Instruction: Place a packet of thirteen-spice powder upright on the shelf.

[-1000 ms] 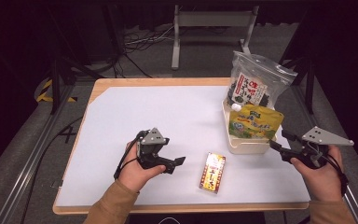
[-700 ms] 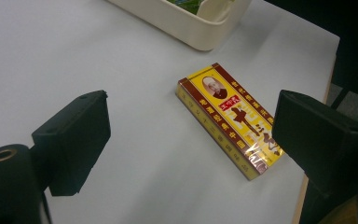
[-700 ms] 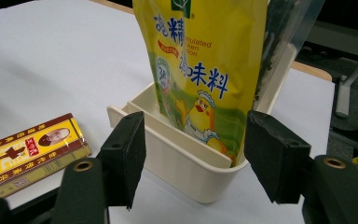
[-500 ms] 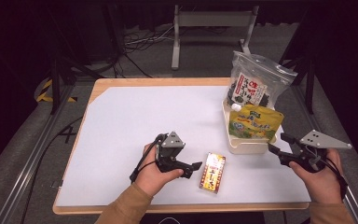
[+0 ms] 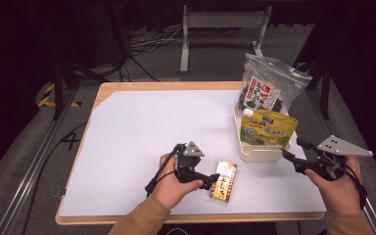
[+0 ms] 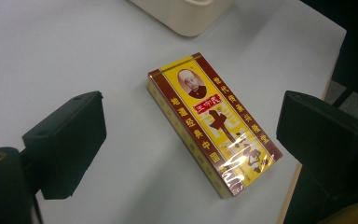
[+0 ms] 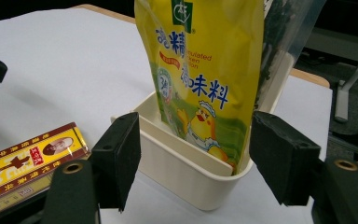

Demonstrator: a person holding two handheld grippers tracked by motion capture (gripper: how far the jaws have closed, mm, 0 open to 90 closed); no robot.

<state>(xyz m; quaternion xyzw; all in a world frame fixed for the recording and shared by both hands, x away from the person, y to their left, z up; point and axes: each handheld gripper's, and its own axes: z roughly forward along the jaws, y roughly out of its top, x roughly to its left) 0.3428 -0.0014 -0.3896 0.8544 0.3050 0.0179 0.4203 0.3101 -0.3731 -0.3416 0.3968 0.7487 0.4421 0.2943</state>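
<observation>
The flat yellow-and-maroon cardboard box (image 6: 213,123) lies on the white tabletop (image 5: 142,127), between the spread jaws of the left tongs (image 6: 191,140), untouched. The right tongs (image 7: 193,158), jaws just opening and empty, face the cream plastic bin (image 7: 186,172) holding a yellow stand-up pouch (image 7: 205,70).

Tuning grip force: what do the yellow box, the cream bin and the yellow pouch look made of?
Yellow box: likely printed cardboard in clear film; glossy wrinkles and glare at its near end. Cream bin: looks like matte moulded plastic, with smooth thick walls and rounded corners. Yellow pouch: flexible glossy plastic film, judging by its soft creases and sheen.
</observation>
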